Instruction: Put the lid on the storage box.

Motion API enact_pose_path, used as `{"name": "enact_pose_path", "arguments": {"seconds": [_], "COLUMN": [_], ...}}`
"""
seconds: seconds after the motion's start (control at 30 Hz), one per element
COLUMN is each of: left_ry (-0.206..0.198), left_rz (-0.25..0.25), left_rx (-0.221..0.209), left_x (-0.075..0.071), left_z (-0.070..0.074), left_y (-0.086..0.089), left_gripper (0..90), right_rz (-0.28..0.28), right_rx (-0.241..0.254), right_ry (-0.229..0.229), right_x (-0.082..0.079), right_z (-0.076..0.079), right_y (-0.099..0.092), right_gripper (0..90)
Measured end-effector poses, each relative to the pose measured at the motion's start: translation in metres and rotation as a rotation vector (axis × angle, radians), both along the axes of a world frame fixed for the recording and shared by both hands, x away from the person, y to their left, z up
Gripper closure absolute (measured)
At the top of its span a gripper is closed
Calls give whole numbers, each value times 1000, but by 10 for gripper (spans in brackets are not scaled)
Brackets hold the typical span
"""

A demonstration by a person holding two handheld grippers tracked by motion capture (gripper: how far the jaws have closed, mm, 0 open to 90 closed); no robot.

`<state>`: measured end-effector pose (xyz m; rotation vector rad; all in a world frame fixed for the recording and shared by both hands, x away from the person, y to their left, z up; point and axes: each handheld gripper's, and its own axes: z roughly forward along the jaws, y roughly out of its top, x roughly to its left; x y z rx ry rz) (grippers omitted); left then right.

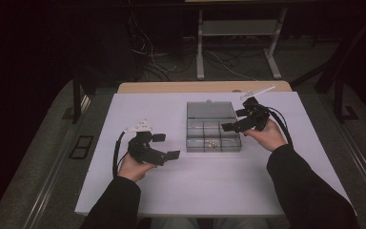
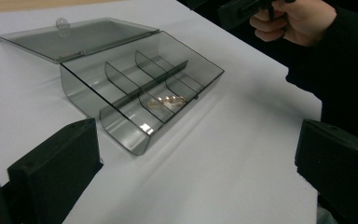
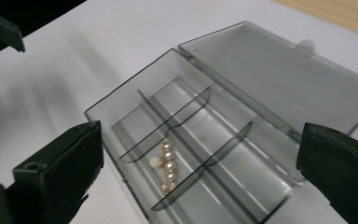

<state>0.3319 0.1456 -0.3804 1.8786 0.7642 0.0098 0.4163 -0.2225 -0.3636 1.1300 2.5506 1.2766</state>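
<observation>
A smoky clear plastic box sits open near the middle of the white table, its lid laid flat behind it. A pearl and gold piece of jewellery lies in the near middle compartment. The right gripper hangs above the box's right end, jaws spread wide, gripping nothing. The left gripper hovers left of the box, also wide and empty.

The box is smoke-grey and see-through, its lid the same tint; inside it, the bracelet shows cream-white pearls on gold links. Under the box the table is plain white; both grippers beside the box are matt black.
</observation>
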Motion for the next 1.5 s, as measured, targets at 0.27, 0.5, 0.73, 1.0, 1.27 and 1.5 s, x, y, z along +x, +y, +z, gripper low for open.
{"name": "enact_pose_path", "arguments": {"seconds": [0.27, 0.5, 0.73, 1.0, 1.27, 1.5], "left_ry": [3, 3, 1, 10, 13, 32], "left_rz": [16, 27, 42, 46, 53, 70], "left_rx": [-6, -3, 2, 17, 19, 22], "left_x": [20, 38, 54, 72, 90, 109], "left_z": [2, 7, 14, 17, 18, 12], "left_y": [-1, -3, -3, -6, -13, -19], "left_gripper": [0, 0, 0, 0, 0, 0], "right_rz": [-21, -44, -64, -72, -80, -93], "right_rx": [21, 32, 32, 24, 24, 30], "right_ry": [10, 11, 16, 20, 20, 16], "right_x": [8, 16, 24, 32, 40, 45], "right_z": [2, 4, 6, 10, 15, 15], "right_y": [-10, -18, -24, -27, -29, -33], "right_gripper": [4, 4, 4, 4, 4, 4]}}
